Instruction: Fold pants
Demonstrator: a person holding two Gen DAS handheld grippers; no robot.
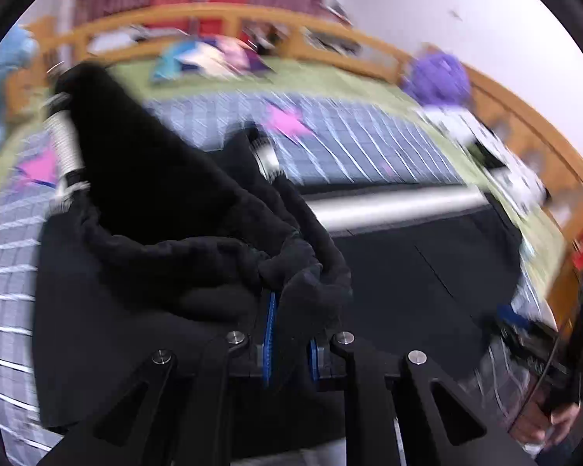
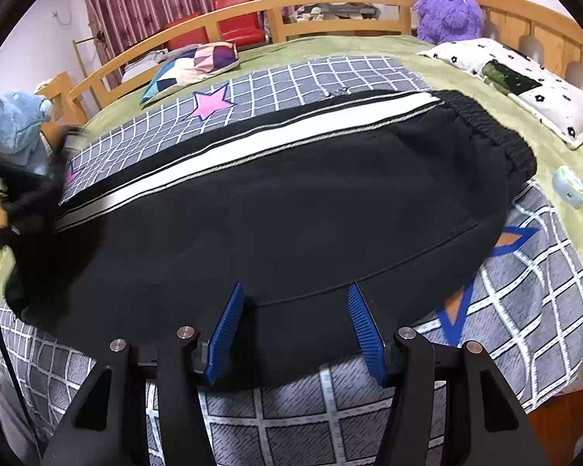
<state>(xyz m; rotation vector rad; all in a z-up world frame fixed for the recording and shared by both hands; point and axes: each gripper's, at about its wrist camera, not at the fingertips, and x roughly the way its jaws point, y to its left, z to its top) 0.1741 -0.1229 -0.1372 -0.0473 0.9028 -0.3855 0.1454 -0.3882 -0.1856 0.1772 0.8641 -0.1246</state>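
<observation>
Black pants with a white side stripe lie spread across the bed, waistband at the far right. My right gripper is open, its blue pads over the near edge of the pants. My left gripper is shut on the bunched black leg end and holds it lifted above the bed; the view is blurred by motion. The lifted leg end and left gripper show at the far left of the right wrist view.
A checked blanket covers the green sheet. A patchwork pillow, a purple plush toy, a white flowered pillow and a blue plush sit around the pants. A wooden bed rail runs behind.
</observation>
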